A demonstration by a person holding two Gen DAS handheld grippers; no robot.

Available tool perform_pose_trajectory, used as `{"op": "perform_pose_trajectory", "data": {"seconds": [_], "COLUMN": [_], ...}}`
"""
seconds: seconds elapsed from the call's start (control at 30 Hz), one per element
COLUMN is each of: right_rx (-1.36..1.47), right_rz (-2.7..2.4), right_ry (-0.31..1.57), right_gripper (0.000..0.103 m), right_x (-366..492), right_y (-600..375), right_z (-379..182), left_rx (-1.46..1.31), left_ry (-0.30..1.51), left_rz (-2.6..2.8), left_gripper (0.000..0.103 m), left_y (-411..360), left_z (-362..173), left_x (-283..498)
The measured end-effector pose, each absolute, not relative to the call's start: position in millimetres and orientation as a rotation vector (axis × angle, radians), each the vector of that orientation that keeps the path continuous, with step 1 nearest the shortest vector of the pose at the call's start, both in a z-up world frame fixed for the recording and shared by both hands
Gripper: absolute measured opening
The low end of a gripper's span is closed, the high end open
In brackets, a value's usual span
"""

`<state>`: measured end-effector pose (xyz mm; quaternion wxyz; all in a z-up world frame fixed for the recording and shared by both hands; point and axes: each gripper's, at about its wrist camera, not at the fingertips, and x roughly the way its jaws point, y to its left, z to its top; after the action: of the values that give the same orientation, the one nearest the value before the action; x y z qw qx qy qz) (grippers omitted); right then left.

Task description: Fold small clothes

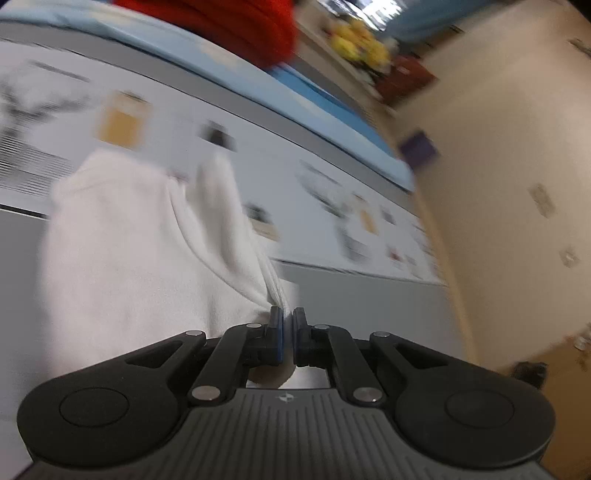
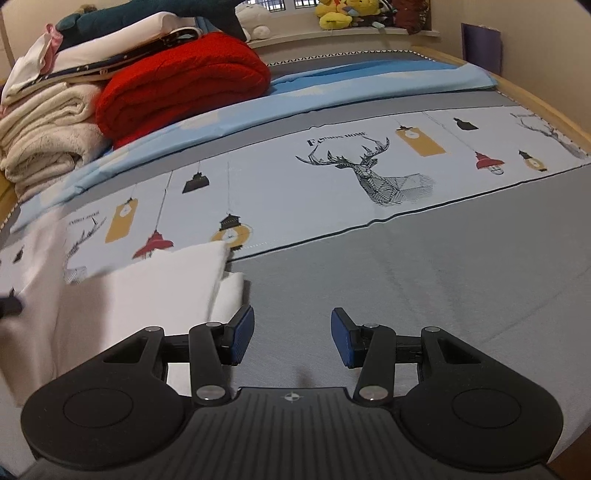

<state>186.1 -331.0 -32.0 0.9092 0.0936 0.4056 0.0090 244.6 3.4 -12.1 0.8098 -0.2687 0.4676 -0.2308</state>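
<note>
A small white garment (image 1: 140, 251) hangs from my left gripper (image 1: 288, 321), which is shut on its edge and holds it lifted over the bed; this view is blurred. In the right wrist view the same white garment (image 2: 147, 291) lies partly on the grey bed sheet (image 2: 424, 273) at the lower left. My right gripper (image 2: 291, 332) is open and empty, just right of the garment's edge and low over the sheet.
A printed strip with a deer and lanterns (image 2: 369, 170) crosses the bed. A red blanket (image 2: 184, 85) and stacked folded towels and clothes (image 2: 48, 122) sit at the far left. Plush toys (image 2: 343, 13) line the window ledge. A wooden bed frame (image 2: 546, 107) runs along the right.
</note>
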Motion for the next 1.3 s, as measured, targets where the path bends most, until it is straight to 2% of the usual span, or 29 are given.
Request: {"op": "perform_pose_trajectory", "data": {"seconds": [0.07, 0.1, 0.13, 0.17, 0.43, 0.63, 0.9, 0.97, 1.0, 1.17, 1.3], "right_rx": [0.198, 0.209, 0.225, 0.238, 0.357, 0.402, 0.378, 0.377, 0.379, 0.414, 0.373], "right_rz": [0.012, 0.010, 0.008, 0.006, 0.072, 0.151, 0.117, 0.112, 0.120, 0.129, -0.012], "right_ry": [0.838, 0.835, 0.833, 0.833, 0.854, 0.899, 0.973, 0.980, 0.980, 0.769, 0.856], "right_gripper": [0.048, 0.048, 0.048, 0.048, 0.048, 0.048, 0.048, 0.029, 0.003, 0.002, 0.002], "right_x": [187, 187, 188, 189, 208, 240, 280, 283, 285, 270, 276], "right_y": [-336, -338, -342, -344, -328, -284, -247, -244, -243, -256, -271], "right_z": [-32, -31, -31, -32, -37, -49, -78, -83, -84, -53, -69], "left_rx": [-0.614, -0.642, -0.647, -0.626, -0.512, -0.396, -0.287, -0.271, -0.263, -0.229, -0.164], "left_ry": [1.018, 1.035, 1.043, 1.037, 1.079, 1.165, 1.172, 1.180, 1.182, 1.188, 1.259], "left_rz": [-0.575, -0.619, -0.649, -0.641, -0.361, -0.376, -0.413, -0.427, -0.432, -0.455, -0.455], "left_gripper": [0.007, 0.012, 0.024, 0.031, 0.031, 0.031, 0.031, 0.031, 0.031, 0.036, 0.036], "left_y": [-30, -42, -48, -50, 18, 52, 70, 67, 66, 60, 49], "left_z": [-20, -24, -25, -24, -41, -71, -73, -75, -75, -75, -89], "left_x": [248, 249, 248, 247, 241, 219, 215, 217, 217, 217, 215]}}
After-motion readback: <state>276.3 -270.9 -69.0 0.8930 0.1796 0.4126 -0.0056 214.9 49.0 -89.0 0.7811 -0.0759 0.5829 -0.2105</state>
